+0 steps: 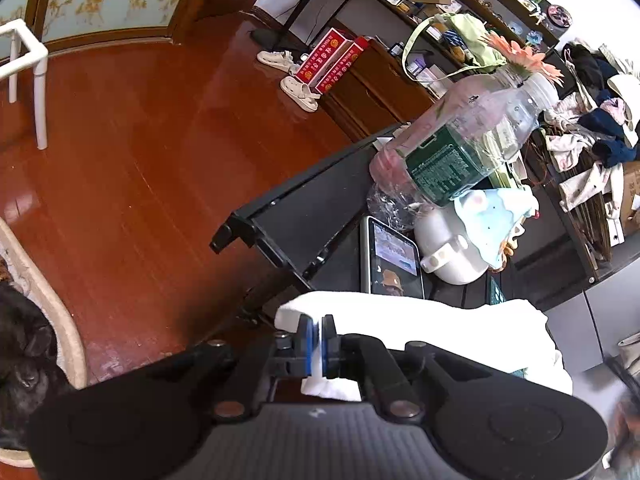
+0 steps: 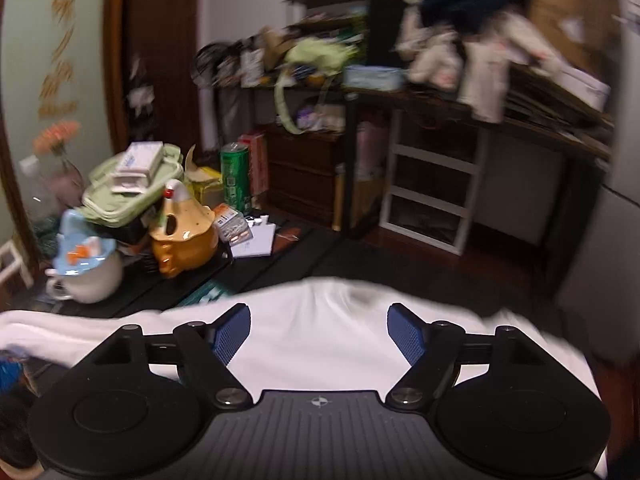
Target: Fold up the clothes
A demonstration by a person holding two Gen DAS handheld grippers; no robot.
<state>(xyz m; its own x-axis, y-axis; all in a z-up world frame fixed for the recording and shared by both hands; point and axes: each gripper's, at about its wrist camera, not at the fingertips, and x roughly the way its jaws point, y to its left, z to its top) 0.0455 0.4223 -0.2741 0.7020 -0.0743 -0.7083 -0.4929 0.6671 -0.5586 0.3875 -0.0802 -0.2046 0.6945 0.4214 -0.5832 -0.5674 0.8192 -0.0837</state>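
Left gripper: the left gripper [image 1: 319,330] was closed, and its blue pads [image 1: 307,334] pinched an edge of the white soft cloth garment [image 1: 440,328], so a fold of it stood between them.
Right gripper: the right gripper [image 2: 319,330] stood with its jaws wide apart above the same white garment [image 2: 320,320]; the blue pads [image 2: 232,334] pressed on nothing.
Garment: it lay spread over the near part of the black low table [image 1: 304,208], near its edge, and it was bunched on the right side in the left wrist view.
Behind the garment: a tablet with a lit screen [image 1: 394,260] lay flat on the table, just beside a white round ceramic pot [image 1: 448,256] that had a light blue cover [image 1: 492,220] on top.
Further on the table: a clear plastic bottle with a green label [image 1: 460,140] stood behind the pot, and an orange ceramic jug [image 2: 184,236] stood to the right of the white pot in the right wrist view.
Floor: the red-brown wooden floor [image 1: 140,140] was shiny, with a pair of white sandals [image 1: 288,72] near two red boxes [image 1: 332,60].
Far side: cluttered dark shelves [image 1: 400,0] with a heap of clothes [image 1: 592,112], blurred in the right wrist view.
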